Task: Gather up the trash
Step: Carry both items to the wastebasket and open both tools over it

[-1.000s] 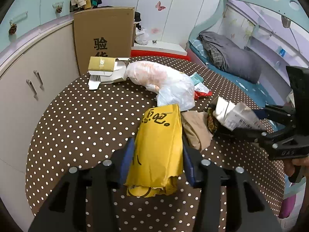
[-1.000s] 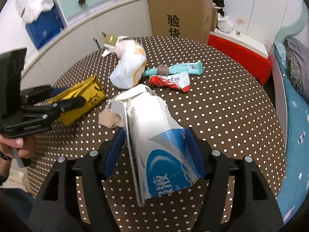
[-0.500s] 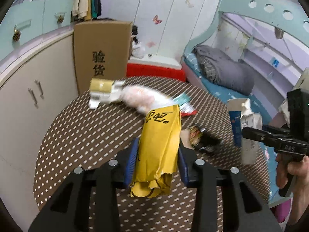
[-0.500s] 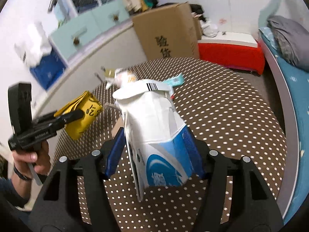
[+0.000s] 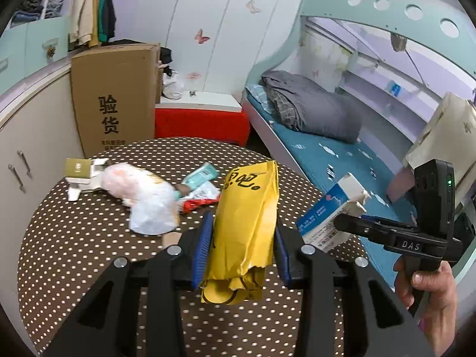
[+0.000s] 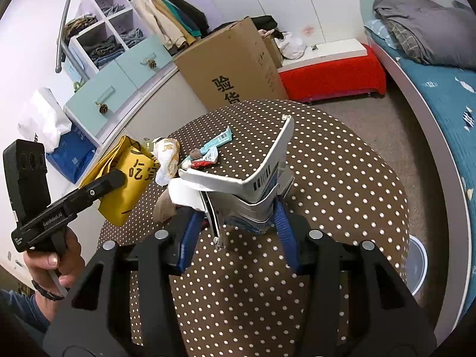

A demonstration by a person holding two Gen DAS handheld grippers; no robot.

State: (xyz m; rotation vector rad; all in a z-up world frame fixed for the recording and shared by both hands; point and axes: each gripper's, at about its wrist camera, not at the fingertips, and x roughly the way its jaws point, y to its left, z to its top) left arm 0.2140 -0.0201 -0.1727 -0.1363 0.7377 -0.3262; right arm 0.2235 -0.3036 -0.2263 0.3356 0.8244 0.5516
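Note:
My left gripper [image 5: 242,238] is shut on a crumpled yellow bag [image 5: 247,208], held above the brown dotted table [image 5: 74,238]. My right gripper [image 6: 236,220] has a white and blue carton [image 6: 255,178] between its pads, and its jaws are closing and crushing it. In the left wrist view the carton [image 5: 327,217] hangs at the right, off the table's edge. On the table lie a white plastic bag [image 5: 145,196], a teal wrapper [image 5: 199,175], a red and white wrapper [image 5: 199,197] and a small gold and white box [image 5: 78,169].
A tall cardboard box [image 5: 113,98] and a red bench [image 5: 202,122] stand behind the table. Cabinets [image 5: 29,148] run along the left and a bed [image 5: 312,154] along the right. A clear tub [image 6: 416,261] sits on the floor by the table's right edge.
Both grippers have risen off the table with their loads. The right one has rolled and swung aside, and its carton now looks squashed flatter. The yellow bag hangs higher.

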